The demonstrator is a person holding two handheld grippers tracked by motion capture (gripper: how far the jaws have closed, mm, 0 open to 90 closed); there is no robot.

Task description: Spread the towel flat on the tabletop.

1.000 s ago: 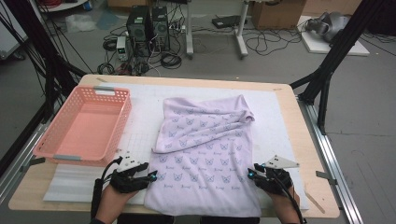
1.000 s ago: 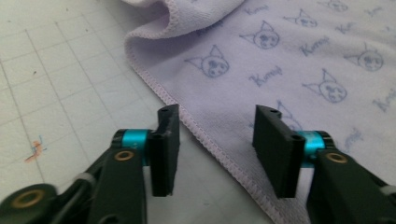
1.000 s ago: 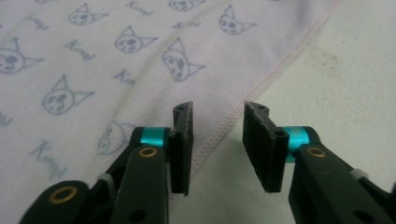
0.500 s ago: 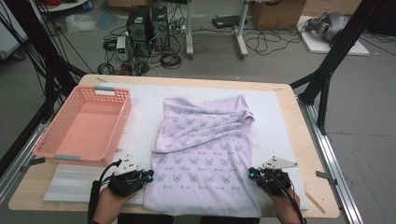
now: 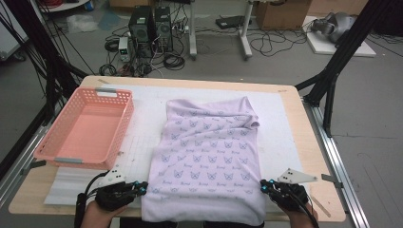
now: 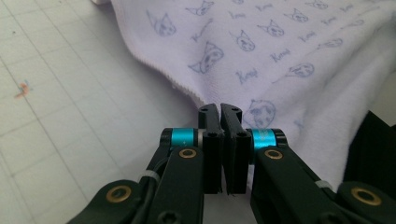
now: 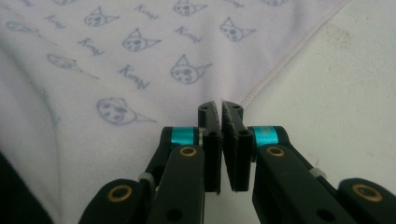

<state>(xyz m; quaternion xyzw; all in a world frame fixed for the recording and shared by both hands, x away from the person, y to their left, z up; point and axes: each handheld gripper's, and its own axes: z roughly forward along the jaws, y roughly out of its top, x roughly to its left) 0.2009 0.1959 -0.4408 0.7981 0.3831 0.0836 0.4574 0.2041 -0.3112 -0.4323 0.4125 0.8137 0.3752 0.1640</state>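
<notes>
A lavender cloth (image 5: 209,147) printed with small cat faces lies spread on the white grid mat (image 5: 147,118), its far end rumpled. My left gripper (image 5: 141,187) is at the cloth's near left corner, shut on the hem. In the left gripper view the jaws (image 6: 219,109) pinch the cloth (image 6: 280,51) edge, which lifts toward them. My right gripper (image 5: 263,185) is at the near right corner. In the right gripper view its jaws (image 7: 220,107) are shut on the pink-stitched hem of the cloth (image 7: 116,56). The near edge of the cloth hangs over the table's front.
An empty pink plastic basket (image 5: 71,159) stands on the left of the wooden table (image 5: 313,142). Bare mat lies between basket and cloth and to the cloth's right. Black frame legs flank the table. Computers and cables sit on the floor beyond it.
Both grippers have closed on the cloth's near corners and drawn back toward the table's front edge, pulling the cloth's near edge with them.
</notes>
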